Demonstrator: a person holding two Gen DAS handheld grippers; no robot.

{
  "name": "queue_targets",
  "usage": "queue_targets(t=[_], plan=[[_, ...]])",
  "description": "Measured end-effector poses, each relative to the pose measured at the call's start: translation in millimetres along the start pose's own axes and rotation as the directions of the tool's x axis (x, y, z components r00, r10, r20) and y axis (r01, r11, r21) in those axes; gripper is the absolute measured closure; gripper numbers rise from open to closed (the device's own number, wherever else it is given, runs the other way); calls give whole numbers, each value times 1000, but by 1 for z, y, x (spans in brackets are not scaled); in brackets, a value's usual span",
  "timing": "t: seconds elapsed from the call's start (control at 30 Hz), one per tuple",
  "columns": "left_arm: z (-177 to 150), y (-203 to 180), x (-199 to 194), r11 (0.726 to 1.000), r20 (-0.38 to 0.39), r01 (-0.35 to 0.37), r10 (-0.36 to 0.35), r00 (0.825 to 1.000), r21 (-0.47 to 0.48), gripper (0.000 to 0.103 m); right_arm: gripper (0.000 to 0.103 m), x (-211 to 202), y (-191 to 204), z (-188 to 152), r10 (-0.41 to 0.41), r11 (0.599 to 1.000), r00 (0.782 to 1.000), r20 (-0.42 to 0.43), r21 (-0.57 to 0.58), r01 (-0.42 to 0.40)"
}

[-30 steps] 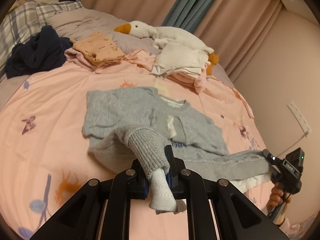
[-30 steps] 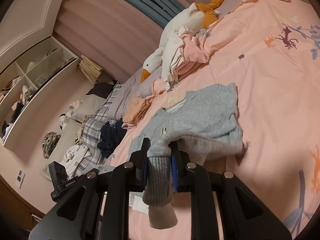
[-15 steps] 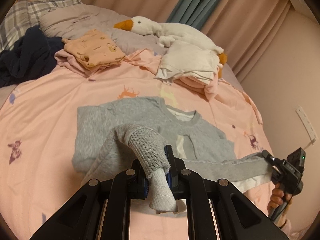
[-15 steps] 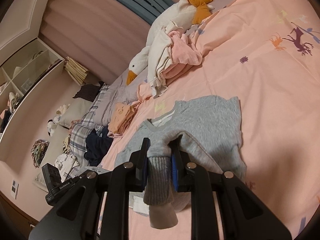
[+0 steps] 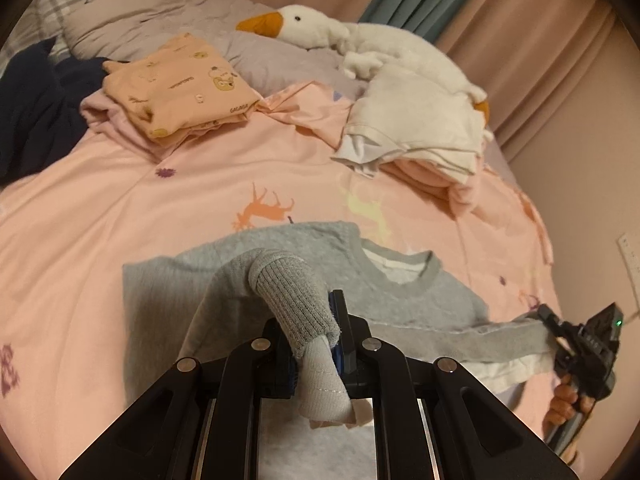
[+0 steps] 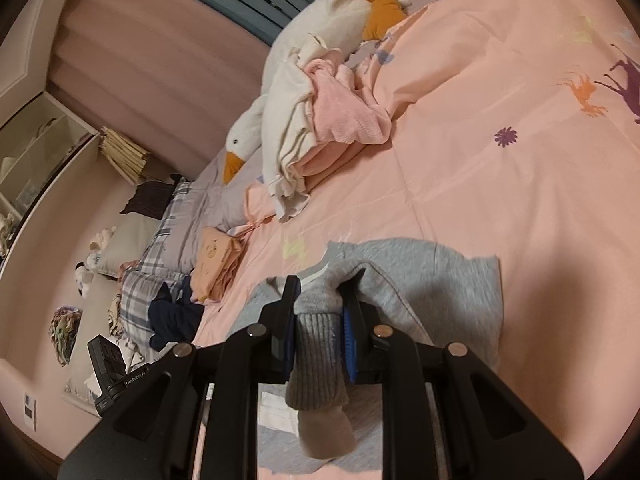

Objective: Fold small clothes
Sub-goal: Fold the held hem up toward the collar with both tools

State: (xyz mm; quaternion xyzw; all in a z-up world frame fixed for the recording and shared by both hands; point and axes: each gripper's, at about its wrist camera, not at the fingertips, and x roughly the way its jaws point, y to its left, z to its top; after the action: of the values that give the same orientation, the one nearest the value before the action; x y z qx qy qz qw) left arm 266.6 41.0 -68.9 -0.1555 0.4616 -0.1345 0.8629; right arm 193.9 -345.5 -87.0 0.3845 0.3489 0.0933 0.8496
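Observation:
A small grey sweatshirt (image 5: 400,296) lies on the pink bed cover, neck away from me. My left gripper (image 5: 316,320) is shut on its ribbed left sleeve cuff (image 5: 296,300), lifted and bent over the shirt body. My right gripper (image 6: 318,304) is shut on the other ribbed cuff (image 6: 316,356); the sweatshirt body (image 6: 452,280) lies beyond it. In the left wrist view the right gripper (image 5: 560,332) holds its sleeve stretched out at the right edge of the bed.
A folded peach garment (image 5: 180,84) on a pink pile lies at the back left, beside dark navy clothes (image 5: 32,108). A white plush goose (image 5: 360,44) and a white and pink clothes pile (image 5: 420,128) lie at the back right.
Both grippers moved forward over the bed with the cuffs still held. The sleeves are carried further over the shirt body, and the back piles look closer.

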Motion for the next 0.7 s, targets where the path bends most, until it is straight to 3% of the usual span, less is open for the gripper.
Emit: queue_targets(t=[0.27,0.5,0.57,0.6,0.63,0.7], plan=[[30,10,54,998,-82,-62,60,995,-30,92,82,35,-23,21,-26,997,999,-37,74,28],[37,29,94,987,-164,-118,99,981,-108,91,75,65,-61,34,-32,960,994,-108,274,60],[38,32,99,985,-190,-126,101,977,-121,89,67,66,-69,38,-45,946,993,-107,316,76],[40,33,99,984,-197,-125,99,975,-124,89,54,66,-73,40,-53,939,994,-98,333,83],[41,34,99,984,-204,-120,92,975,-131,88,48,65,-75,42,-53,936,995,-88,343,80],[42,36,95,984,-208,-107,76,975,-142,87,46,59,-81,46,-61,928,996,-64,365,80]])
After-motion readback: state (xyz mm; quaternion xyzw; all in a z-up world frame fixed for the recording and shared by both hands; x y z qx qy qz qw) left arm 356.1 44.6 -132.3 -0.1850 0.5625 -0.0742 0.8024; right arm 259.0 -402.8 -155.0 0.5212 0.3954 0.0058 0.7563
